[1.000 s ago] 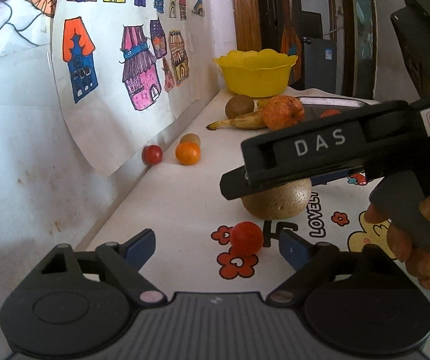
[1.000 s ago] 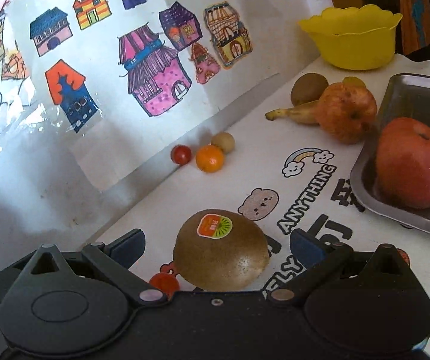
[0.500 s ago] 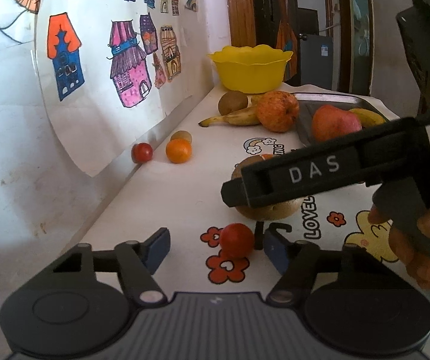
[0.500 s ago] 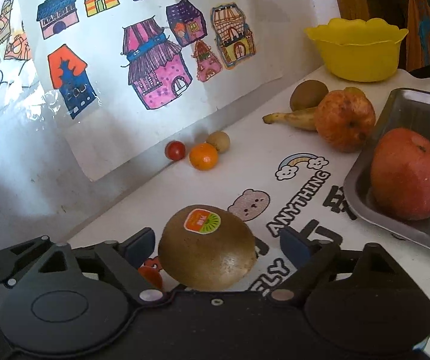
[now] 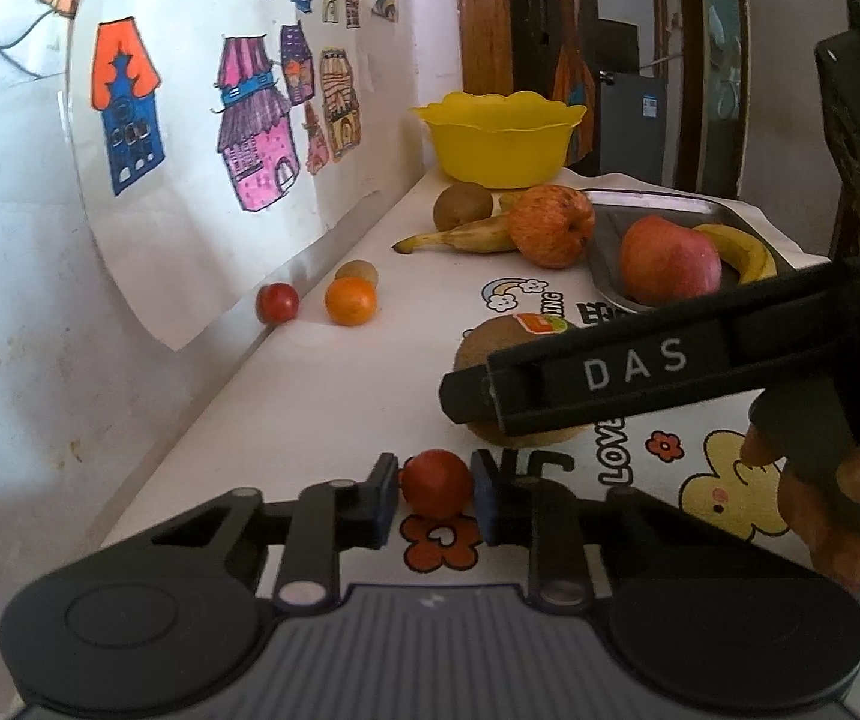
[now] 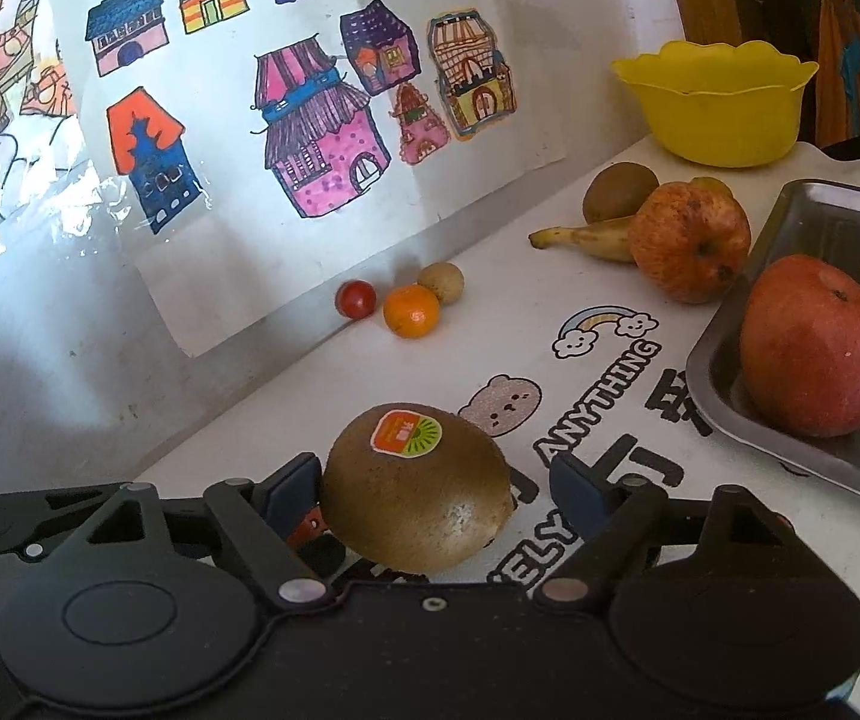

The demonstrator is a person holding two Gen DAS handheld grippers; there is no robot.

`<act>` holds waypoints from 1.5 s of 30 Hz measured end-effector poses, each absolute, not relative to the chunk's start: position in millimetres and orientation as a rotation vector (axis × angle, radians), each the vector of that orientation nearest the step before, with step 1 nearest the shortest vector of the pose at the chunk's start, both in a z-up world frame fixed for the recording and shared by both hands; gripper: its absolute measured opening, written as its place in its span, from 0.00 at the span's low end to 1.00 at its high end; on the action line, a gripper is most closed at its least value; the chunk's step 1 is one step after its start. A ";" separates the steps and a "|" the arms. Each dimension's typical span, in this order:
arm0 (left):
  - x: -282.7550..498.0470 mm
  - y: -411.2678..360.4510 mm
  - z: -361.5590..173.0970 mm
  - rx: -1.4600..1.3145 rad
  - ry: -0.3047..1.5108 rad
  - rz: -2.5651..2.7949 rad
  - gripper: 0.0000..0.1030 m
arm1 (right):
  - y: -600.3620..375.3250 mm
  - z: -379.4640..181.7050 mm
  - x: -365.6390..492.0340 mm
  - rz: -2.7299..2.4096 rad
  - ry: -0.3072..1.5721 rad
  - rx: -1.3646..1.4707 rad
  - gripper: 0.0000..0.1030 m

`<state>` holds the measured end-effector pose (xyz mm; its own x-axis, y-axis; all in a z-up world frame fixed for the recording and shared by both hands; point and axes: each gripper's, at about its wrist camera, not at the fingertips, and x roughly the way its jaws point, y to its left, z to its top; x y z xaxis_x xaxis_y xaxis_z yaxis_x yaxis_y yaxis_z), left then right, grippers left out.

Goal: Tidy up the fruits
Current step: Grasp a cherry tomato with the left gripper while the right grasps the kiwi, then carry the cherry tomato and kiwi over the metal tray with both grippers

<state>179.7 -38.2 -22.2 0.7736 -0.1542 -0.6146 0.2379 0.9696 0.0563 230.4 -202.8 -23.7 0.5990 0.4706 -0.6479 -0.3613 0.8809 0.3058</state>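
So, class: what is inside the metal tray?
The metal tray holds a red apple and a banana. The right gripper covers the tray's near part in the left view, so anything more there cannot be seen.

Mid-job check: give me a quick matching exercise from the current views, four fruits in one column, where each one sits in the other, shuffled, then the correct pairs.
Things:
1. small red fruit
2. stickered kiwi
3. red apple
4. small orange

Places:
A. in the metal tray
B. between the left gripper fingers
C. by the wall, next to another small red fruit
D. between the right gripper fingers

Pairs: 1-B, 2-D, 3-A, 4-C
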 end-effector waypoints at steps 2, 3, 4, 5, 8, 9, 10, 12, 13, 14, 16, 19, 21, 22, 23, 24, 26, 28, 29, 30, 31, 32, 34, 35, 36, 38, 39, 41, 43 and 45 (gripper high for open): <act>179.2 -36.3 -21.4 0.135 0.657 -0.189 0.25 | -201.9 -23.6 229.7 0.487 0.792 0.143 0.81; 179.5 -35.0 -21.2 0.134 0.659 -0.183 0.25 | -201.3 -23.5 229.4 0.490 0.792 0.141 0.81; 179.6 -32.9 -21.1 0.128 0.660 -0.179 0.25 | -200.5 -23.4 229.3 0.491 0.793 0.138 0.81; 180.2 -31.1 -21.0 0.124 0.661 -0.174 0.25 | -199.7 -23.4 229.2 0.492 0.792 0.134 0.81; 179.5 -26.2 -21.1 0.120 0.659 -0.156 0.25 | -196.7 -24.2 228.0 0.494 0.780 0.112 0.81; 178.8 -24.9 -21.2 0.122 0.656 -0.152 0.25 | -195.7 -24.7 227.4 0.494 0.774 0.102 0.81; 178.2 -23.7 -21.3 0.123 0.655 -0.149 0.25 | -195.0 -25.1 226.9 0.495 0.769 0.093 0.80; 177.3 -20.8 -21.1 0.120 0.656 -0.142 0.25 | -192.4 -26.1 225.7 0.494 0.759 0.065 0.80; 176.6 -19.5 -21.0 0.121 0.656 -0.138 0.25 | -191.3 -26.4 224.4 0.495 0.754 0.048 0.80; 175.9 -18.2 -21.1 0.121 0.655 -0.135 0.25 | -189.0 -26.8 222.9 0.495 0.747 0.024 0.80; 174.7 -15.8 -20.7 0.120 0.656 -0.129 0.25 | -186.3 -27.4 220.3 0.494 0.738 -0.011 0.79; 173.1 -13.6 -20.2 0.119 0.658 -0.120 0.25 | -186.3 -26.5 219.8 0.495 0.734 -0.015 0.74; 171.7 -12.9 -19.8 0.120 0.659 -0.116 0.24 | -186.1 -25.8 218.7 0.503 0.732 -0.016 0.70; 171.0 -12.5 -19.5 0.118 0.660 -0.113 0.24 | -185.1 -25.1 217.6 0.508 0.731 -0.020 0.66; 170.8 -12.4 -19.0 0.116 0.661 -0.111 0.24 | -184.1 -24.3 216.0 0.503 0.728 -0.028 0.66; 170.8 -12.3 -18.5 0.113 0.662 -0.109 0.24 | -183.3 -23.9 214.1 0.500 0.725 -0.037 0.66; 169.6 -12.4 -17.6 0.111 0.665 -0.111 0.24 | -182.2 -23.1 210.6 0.494 0.718 -0.052 0.66; 167.6 -14.1 -17.3 0.114 0.668 -0.115 0.24 | -184.2 -22.0 206.9 0.485 0.720 -0.050 0.66; 166.1 -15.2 -17.5 0.115 0.668 -0.118 0.24 | -185.4 -21.4 204.7 0.482 0.723 -0.049 0.66; 164.3 -16.6 -17.4 0.118 0.668 -0.122 0.24 | -187.4 -20.6 202.3 0.480 0.725 -0.047 0.66; 162.6 -18.0 -17.2 0.121 0.668 -0.126 0.24 | -189.4 -19.7 199.2 0.477 0.725 -0.047 0.66; 161.5 -19.4 -17.0 0.122 0.668 -0.131 0.24 | -192.2 -18.6 195.2 0.473 0.723 -0.048 0.66; 158.7 -22.3 -16.2 0.122 0.667 -0.138 0.24 | -196.8 -16.2 188.6 0.463 0.720 -0.053 0.66; 157.5 -24.0 -15.4 0.123 0.664 -0.142 0.24 | -199.7 -14.6 184.8 0.458 0.718 -0.053 0.66; 156.7 -25.7 -14.6 0.123 0.662 -0.145 0.24 | -203.2 -12.6 180.4 0.452 0.714 -0.052 0.66; 154.8 -30.5 -12.3 0.125 0.655 -0.155 0.24 | -209.6 -8.9 172.0 0.441 0.706 -0.048 0.66; 154.1 -33.2 -11.0 0.125 0.651 -0.161 0.24 | -213.2 -7.1 167.7 0.434 0.702 -0.046 0.66; 153.2 -39.2 -8.6 0.122 0.644 -0.172 0.24 | -220.9 -3.1 159.5 0.416 0.695 -0.041 0.66; 153.2 -47.3 -5.5 0.118 0.636 -0.191 0.24 | -228.9 1.4 152.3 0.399 0.686 -0.034 0.66; 153.8 -56.7 -1.5 0.107 0.623 -0.215 0.24 | -239.2 6.6 145.2 0.379 0.674 -0.025 0.66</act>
<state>153.8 -56.7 -1.5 0.7910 -0.1669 -0.5886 0.2313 0.9723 0.0351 145.2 -239.2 6.6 0.7160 0.3342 -0.6129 -0.3504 0.9314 0.0986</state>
